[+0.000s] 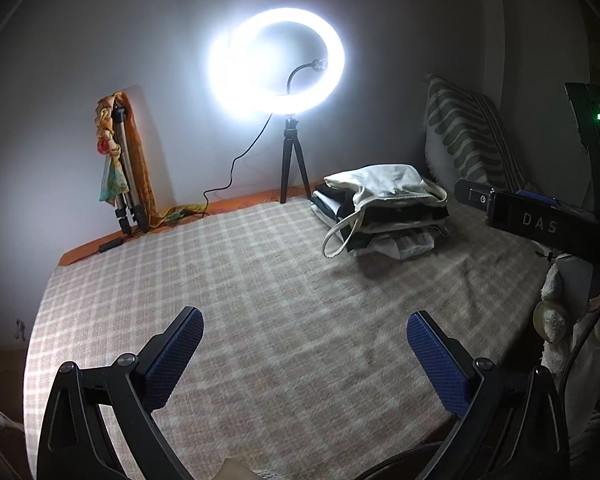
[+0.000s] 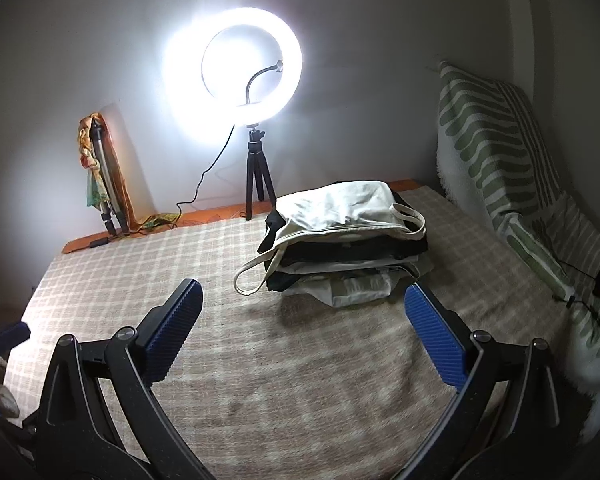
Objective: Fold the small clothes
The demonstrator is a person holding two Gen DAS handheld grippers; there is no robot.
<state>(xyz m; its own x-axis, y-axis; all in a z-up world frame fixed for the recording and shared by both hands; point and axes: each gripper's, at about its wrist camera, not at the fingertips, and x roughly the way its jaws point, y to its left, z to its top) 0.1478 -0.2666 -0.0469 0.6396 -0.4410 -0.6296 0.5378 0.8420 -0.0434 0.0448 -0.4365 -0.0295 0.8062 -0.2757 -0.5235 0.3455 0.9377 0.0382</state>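
A stack of folded clothes (image 1: 384, 224) (image 2: 340, 272) lies on the checked beige blanket (image 1: 240, 280) (image 2: 300, 360) at the far right of the bed. A white strappy garment (image 1: 380, 184) (image 2: 336, 208) tops the stack, with one strap loop hanging off its front. My left gripper (image 1: 304, 320) hangs over bare blanket, short and left of the stack, open with nothing between its blue pads. My right gripper (image 2: 303, 292) is open too and holds nothing. The stack sits just beyond its fingertips, and its right fingertip (image 2: 416, 300) shows close to the stack's near corner.
A lit ring light on a small tripod (image 1: 292, 168) (image 2: 256, 176) stands at the bed's far edge. A folded tripod draped with a scarf (image 1: 120, 160) (image 2: 100, 168) leans on the wall at left. A green-striped pillow (image 1: 468, 136) (image 2: 496, 140) rests at right. A black housing marked DAS (image 1: 540, 224) crosses the right edge.
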